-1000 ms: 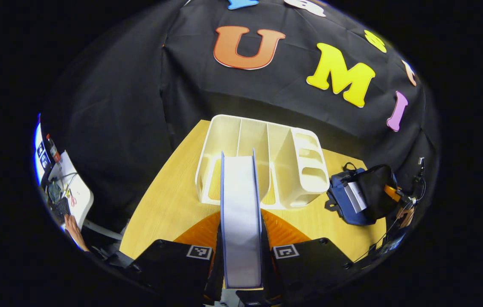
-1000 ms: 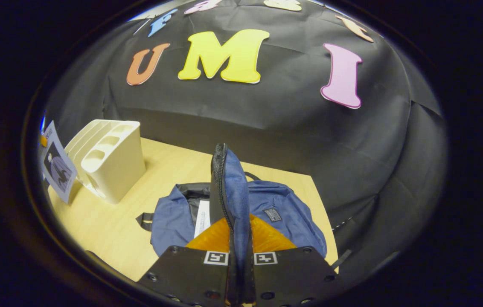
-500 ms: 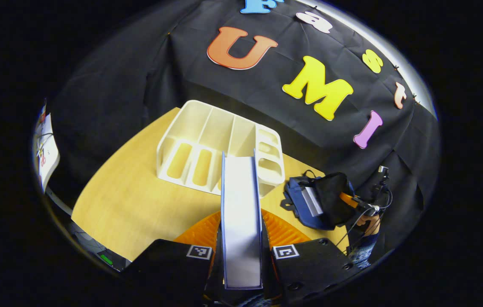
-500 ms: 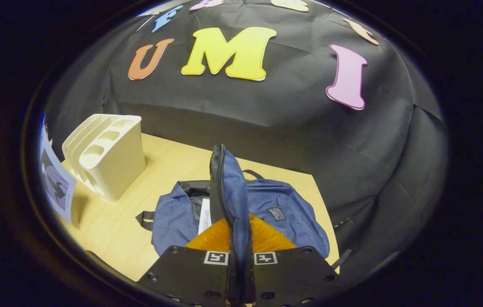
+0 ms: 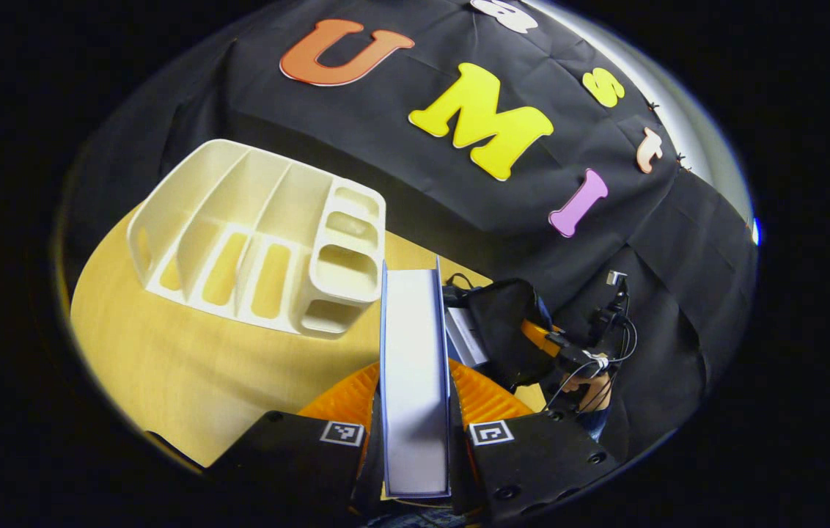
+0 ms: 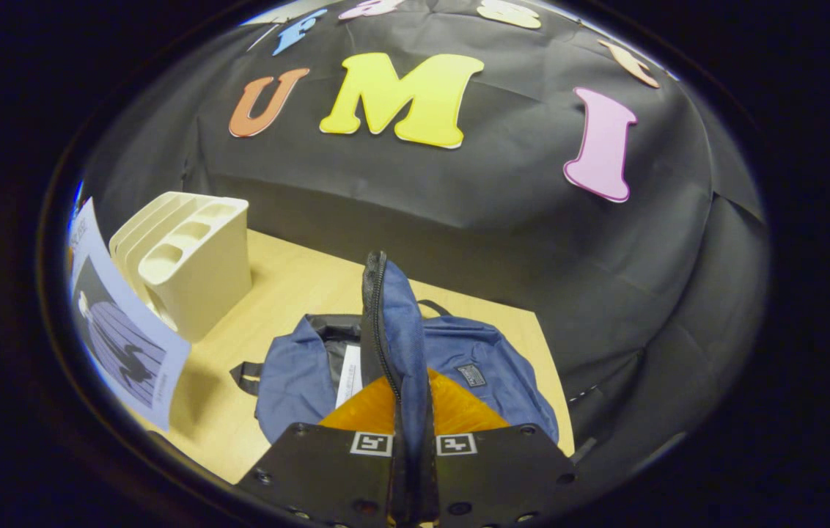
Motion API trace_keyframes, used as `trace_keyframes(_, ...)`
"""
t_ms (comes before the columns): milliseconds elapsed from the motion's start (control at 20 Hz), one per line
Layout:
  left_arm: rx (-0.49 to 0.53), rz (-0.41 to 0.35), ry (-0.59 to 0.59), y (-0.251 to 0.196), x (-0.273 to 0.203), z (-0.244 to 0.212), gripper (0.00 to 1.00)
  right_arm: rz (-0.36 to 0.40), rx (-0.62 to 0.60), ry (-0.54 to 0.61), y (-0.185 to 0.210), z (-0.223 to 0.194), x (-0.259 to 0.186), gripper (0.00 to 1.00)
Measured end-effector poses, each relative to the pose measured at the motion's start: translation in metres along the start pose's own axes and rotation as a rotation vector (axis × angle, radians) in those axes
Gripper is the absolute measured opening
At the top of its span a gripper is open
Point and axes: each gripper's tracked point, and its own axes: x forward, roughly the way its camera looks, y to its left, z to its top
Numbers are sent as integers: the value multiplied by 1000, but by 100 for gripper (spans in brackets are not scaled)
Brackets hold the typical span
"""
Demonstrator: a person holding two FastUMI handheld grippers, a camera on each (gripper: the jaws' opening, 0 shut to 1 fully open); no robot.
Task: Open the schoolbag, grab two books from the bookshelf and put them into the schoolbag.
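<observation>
The left gripper view is looking down from above the wooden table (image 5: 166,367), facing the booth wall, with the white bookshelf (image 5: 254,242) at ten o'clock and the schoolbag (image 5: 503,323) at two o'clock. The right gripper view is sitting low and close over the schoolbag (image 6: 488,367), also facing the wall, sharing the bookshelf (image 6: 188,271) at nine o'clock and the table (image 6: 298,279).

Bare table (image 6: 290,282) between bookshelf (image 6: 191,268) and open schoolbag (image 6: 298,370).
</observation>
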Motion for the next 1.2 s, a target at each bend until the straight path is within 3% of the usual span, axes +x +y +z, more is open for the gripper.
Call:
trace_keyframes(400, -107, -124, -9, -44, 78, 13, 38, 3, 22, -28, -18, 14, -1, 7)
trace_keyframes(900, -328, -140, -19, -45, 165, 25, 37, -7, 45, -48, -28, 24, -6, 7)
trace_keyframes(1200, -313, -58, -23, -31, 187, 12, 38, -16, 44, -69, -22, 36, -11, 7)
